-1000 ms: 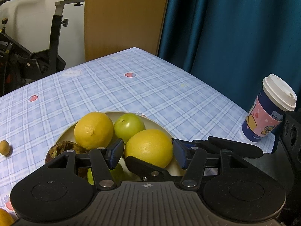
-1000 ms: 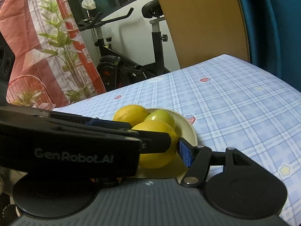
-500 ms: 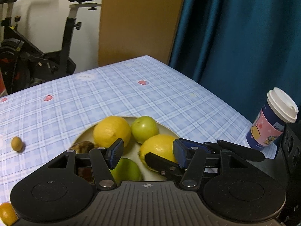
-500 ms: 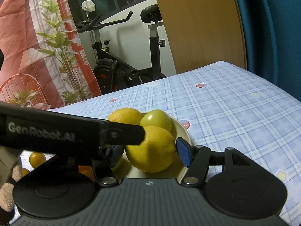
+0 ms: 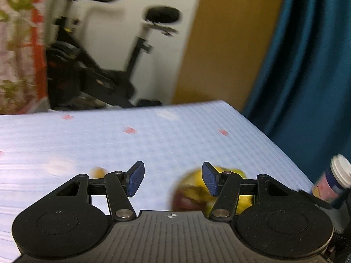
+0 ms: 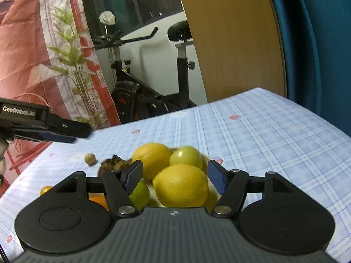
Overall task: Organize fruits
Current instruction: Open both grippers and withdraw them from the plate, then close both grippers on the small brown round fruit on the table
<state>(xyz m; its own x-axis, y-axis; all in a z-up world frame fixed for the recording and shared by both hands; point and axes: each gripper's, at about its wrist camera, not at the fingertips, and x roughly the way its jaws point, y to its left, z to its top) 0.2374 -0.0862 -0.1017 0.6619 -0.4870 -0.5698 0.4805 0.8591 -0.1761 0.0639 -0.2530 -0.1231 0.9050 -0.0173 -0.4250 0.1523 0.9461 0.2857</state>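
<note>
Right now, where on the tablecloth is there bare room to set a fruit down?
Free: the checked cloth right of and behind the plate, out to the table edge by the blue curtain. Crowded: the plate itself, piled with lemons and green fruits, and the cloth left of it, where a small round fruit and an orange one lie.

Matt checked cloth tablecloth (image 6: pixel 274 140), dimpled lemon (image 6: pixel 181 185) skin, smooth wooden panel (image 6: pixel 232 39).

Each black tool (image 6: pixel 174 176) has blue ribbed pads (image 6: pixel 216 178), silver screws and a ridged grey base.
</note>
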